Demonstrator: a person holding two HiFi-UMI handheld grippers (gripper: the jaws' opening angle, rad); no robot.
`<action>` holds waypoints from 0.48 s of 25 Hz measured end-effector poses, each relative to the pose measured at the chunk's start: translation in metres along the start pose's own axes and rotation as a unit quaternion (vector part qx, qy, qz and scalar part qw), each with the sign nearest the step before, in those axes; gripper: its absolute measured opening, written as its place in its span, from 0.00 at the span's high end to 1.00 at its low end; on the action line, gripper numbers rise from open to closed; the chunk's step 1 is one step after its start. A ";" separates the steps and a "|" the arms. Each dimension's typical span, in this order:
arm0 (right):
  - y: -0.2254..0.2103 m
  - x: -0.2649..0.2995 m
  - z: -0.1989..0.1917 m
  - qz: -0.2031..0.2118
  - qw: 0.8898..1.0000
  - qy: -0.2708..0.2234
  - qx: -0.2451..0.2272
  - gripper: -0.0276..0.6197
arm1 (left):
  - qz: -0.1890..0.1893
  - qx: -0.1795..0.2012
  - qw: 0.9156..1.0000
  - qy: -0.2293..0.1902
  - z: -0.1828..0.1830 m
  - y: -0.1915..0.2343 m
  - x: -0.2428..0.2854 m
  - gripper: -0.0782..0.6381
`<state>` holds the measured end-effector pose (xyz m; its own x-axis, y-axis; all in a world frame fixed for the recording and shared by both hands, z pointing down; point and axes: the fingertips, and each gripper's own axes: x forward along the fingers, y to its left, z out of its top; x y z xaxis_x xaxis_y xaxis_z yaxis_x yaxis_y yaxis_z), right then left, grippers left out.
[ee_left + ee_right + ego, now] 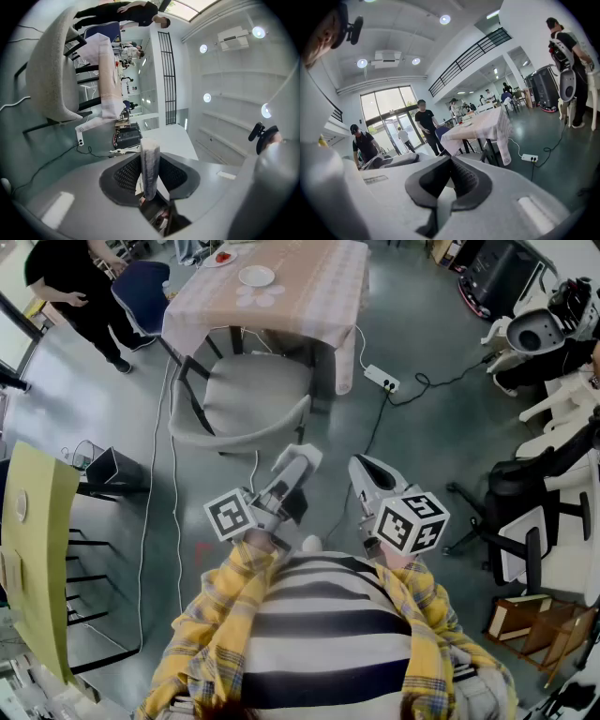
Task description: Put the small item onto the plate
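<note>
Your left gripper (151, 158) is clenched on the item (150, 145); your right gripper (451, 160) is closed and empty. The plate (256, 276) sits on the bench (319, 296) well ahead, so carrying and placing remain

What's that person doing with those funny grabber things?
A person stands on the floor with a gripper in each hand. The left gripper is shut on a small pale item. The right gripper is shut and holds nothing. The plate sits on a table farther ahead, past a grey chair. So the item isn't on the plate yet.
</note>
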<state>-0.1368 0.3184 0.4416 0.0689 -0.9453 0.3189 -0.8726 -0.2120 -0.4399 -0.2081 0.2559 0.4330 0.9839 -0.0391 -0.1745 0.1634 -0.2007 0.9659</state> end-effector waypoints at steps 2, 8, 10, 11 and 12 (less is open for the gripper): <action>0.002 0.001 -0.001 0.001 1.000 0.000 0.001 0.96 | 0.000 0.000 1.000 0.000 0.001 0.001 -0.001 0.75; 0.002 0.002 -0.004 -0.002 1.000 0.002 0.003 0.96 | 0.002 -0.002 1.000 0.001 0.002 0.003 -0.001 0.75; 0.002 0.002 -0.004 -0.001 1.000 -0.002 0.006 0.96 | 0.001 -0.003 1.000 0.002 0.001 0.003 -0.001 0.75; 0.002 0.001 -0.004 0.001 1.000 -0.006 0.009 0.96 | 0.001 -0.004 1.000 0.002 0.001 0.004 0.000 0.75; 0.001 0.000 -0.004 0.003 1.000 -0.008 0.013 0.96 | 0.002 -0.004 1.000 0.002 0.000 0.005 0.001 0.75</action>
<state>-0.1394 0.3188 0.4441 0.0716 -0.9507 0.3018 -0.8605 -0.2119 -0.4633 -0.2068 0.2548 0.4375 0.9848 -0.0351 -0.1700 0.1602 -0.1922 0.9682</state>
